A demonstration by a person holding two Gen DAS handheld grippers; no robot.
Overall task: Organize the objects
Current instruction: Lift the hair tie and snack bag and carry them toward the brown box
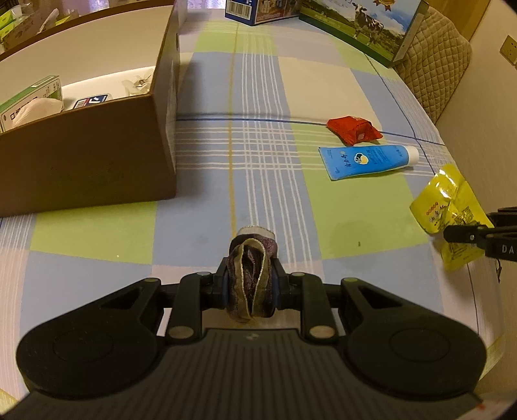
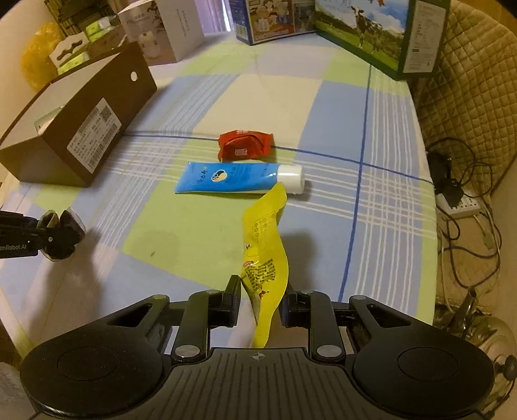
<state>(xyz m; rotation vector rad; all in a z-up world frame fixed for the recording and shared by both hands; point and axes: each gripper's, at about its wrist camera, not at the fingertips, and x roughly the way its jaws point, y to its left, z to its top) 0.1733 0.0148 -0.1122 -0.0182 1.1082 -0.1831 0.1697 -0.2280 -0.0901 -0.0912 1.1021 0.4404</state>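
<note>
My left gripper (image 1: 251,286) is shut on a roll of purple and gold ribbon (image 1: 250,278), held above the checked tablecloth. It shows again at the left edge of the right wrist view, left gripper (image 2: 59,234) with the ribbon roll (image 2: 63,223). My right gripper (image 2: 261,302) is shut on a yellow packet (image 2: 266,255) that stands up between its fingers. The left wrist view has that yellow packet (image 1: 447,206) and the right gripper (image 1: 452,234) at its right edge. A blue tube (image 2: 231,177) (image 1: 365,160) and a red packet (image 2: 244,145) (image 1: 353,129) lie on the cloth.
An open brown cardboard box (image 1: 97,152) (image 2: 80,129) with several small items inside stands at the left. Printed cartons (image 2: 371,35) and a white box (image 2: 168,29) line the far edge. A quilted chair (image 2: 468,97) and a power strip with cables (image 2: 458,203) are beyond the right edge.
</note>
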